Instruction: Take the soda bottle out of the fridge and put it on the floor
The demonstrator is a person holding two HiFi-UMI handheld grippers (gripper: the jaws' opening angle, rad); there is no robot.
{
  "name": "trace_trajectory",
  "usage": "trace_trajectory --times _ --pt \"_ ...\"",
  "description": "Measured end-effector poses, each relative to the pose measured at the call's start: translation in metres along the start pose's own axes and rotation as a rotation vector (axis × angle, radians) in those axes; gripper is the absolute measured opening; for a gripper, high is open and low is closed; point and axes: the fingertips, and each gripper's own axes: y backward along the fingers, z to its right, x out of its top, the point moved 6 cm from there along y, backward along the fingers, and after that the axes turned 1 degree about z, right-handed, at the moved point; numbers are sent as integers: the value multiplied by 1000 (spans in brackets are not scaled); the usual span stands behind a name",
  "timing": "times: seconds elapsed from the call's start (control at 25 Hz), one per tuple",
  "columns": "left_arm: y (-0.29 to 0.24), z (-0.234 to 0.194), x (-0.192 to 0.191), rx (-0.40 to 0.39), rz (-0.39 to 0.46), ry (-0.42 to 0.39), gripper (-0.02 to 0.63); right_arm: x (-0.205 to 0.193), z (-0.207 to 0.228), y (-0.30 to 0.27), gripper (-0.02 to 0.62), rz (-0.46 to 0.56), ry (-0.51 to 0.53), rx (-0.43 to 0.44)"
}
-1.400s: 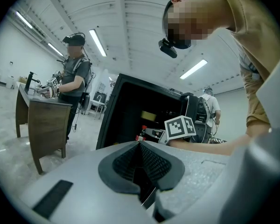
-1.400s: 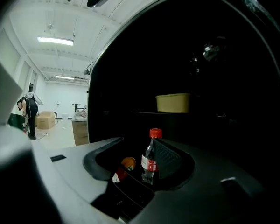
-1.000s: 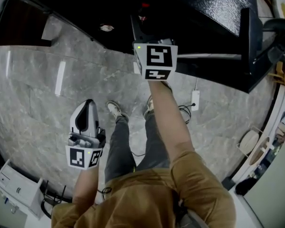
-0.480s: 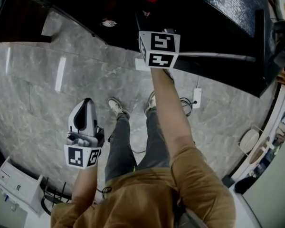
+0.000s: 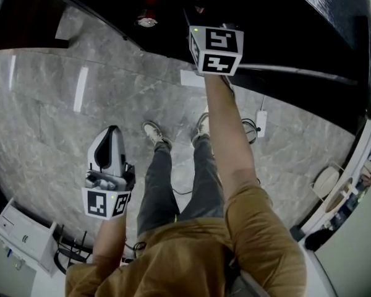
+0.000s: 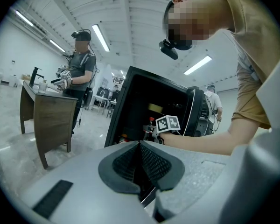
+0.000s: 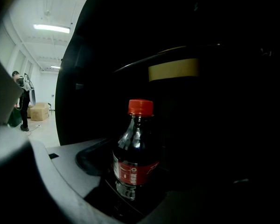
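The bottle stands upright inside the fridge, red cap on top and long axis vertical. It is dead ahead of my right claw and already in the gap between its 2 jaws. Those jaws have just been opening and now stand wide. I see no pad pressing on the bottle, though the far jaw is lost in the dark. I judge the next move is to close on the body below the shoulder. My left claw hangs well back outside the fridge, above the floor, jaws together and empty. The right is plainly nearer.
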Motion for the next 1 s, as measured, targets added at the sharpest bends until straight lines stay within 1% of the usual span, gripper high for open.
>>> trace_trajectory --times 0.16,0.44,0.6,0.88,1.0 --pt "-1 -8 -2 7 1 -3 3 -5 -6 -7 311 -1 24 23" --pt "-3 -6 -7 4 1 3 2 -10 -5 -13 310 -12 60 34" --pt "-1 -7 -9 6 -2 5 3 -14 -6 -16 310 -18 69 27" --pt "5 -13 -12 12 -2 4 2 -12 -8 -12 307 23 51 21" --pt "7 -15 -12 12 -2 2 3 -13 -10 -7 304 35 58 13"
